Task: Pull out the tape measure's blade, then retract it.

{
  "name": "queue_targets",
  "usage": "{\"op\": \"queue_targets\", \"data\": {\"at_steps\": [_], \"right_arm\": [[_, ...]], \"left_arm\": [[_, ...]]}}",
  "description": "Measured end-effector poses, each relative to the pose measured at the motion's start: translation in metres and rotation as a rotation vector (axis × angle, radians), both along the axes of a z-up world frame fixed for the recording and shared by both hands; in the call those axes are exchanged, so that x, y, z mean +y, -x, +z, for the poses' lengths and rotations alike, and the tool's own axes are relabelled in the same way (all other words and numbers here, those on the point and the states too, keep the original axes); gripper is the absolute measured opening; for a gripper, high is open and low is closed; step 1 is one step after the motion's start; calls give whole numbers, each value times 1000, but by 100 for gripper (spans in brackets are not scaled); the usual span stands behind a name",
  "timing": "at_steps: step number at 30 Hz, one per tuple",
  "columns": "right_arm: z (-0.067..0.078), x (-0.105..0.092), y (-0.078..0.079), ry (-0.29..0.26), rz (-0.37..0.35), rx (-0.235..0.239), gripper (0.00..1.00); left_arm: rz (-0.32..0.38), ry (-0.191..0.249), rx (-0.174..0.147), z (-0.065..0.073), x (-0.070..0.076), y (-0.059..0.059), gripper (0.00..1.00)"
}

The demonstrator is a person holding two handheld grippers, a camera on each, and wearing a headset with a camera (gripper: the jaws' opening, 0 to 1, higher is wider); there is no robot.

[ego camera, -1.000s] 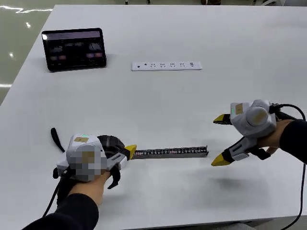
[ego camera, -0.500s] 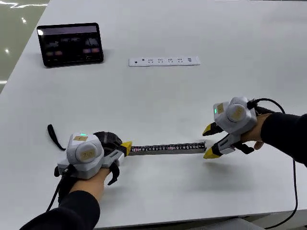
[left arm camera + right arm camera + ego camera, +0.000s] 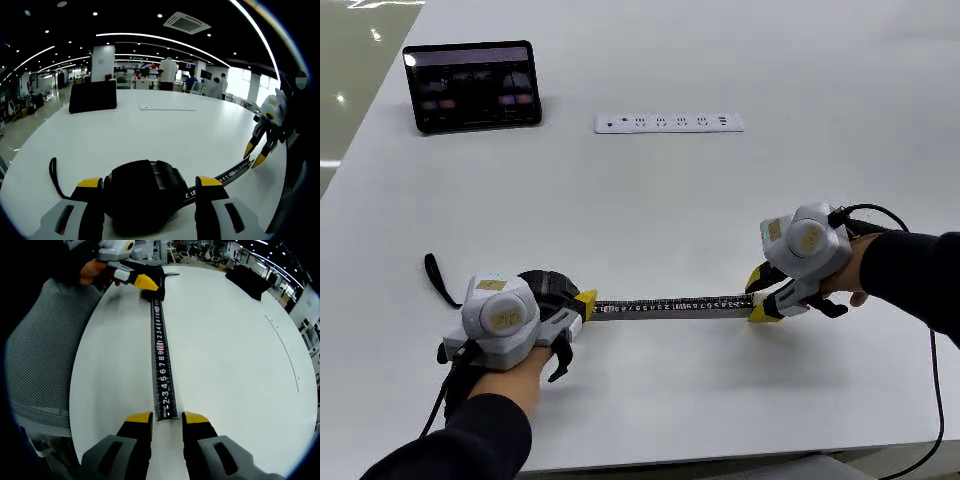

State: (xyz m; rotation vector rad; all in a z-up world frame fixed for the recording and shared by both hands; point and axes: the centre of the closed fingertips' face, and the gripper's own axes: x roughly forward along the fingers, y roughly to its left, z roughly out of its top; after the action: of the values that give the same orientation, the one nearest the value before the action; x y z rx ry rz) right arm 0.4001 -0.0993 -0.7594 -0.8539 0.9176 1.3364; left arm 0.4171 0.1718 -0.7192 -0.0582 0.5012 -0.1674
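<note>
While the left gripper (image 3: 150, 181) clamps the black tape measure case (image 3: 142, 197), its extended blade (image 3: 161, 360) ends between the 2 narrowed jaws of the right gripper (image 3: 167, 418); grip unconfirmed.

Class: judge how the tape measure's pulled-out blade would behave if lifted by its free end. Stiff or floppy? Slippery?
The blade lies straight from the case, so it is probably springy rather than floppy. It looks thin and flat, so it may slip from the right gripper.

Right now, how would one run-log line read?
left gripper: shut on tape measure | right gripper: open, astride blade tip | blade: partly out
</note>
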Motion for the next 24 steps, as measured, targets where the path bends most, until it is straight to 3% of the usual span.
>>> {"op": "queue_targets", "data": {"at_steps": [4, 17, 23, 24], "right_arm": [[-2, 0, 0, 9, 13, 9, 12], [-3, 2, 3, 36, 78, -20, 11], [-3, 2, 2, 60, 69, -12, 11], [-3, 2, 2, 57, 62, -9, 11]], "left_arm": [[-1, -3, -1, 0, 0, 0, 70], [12, -10, 4, -1, 4, -1, 67], [24, -12, 19, -2, 7, -2, 63], [36, 6, 40, -4, 7, -1, 63]]}}
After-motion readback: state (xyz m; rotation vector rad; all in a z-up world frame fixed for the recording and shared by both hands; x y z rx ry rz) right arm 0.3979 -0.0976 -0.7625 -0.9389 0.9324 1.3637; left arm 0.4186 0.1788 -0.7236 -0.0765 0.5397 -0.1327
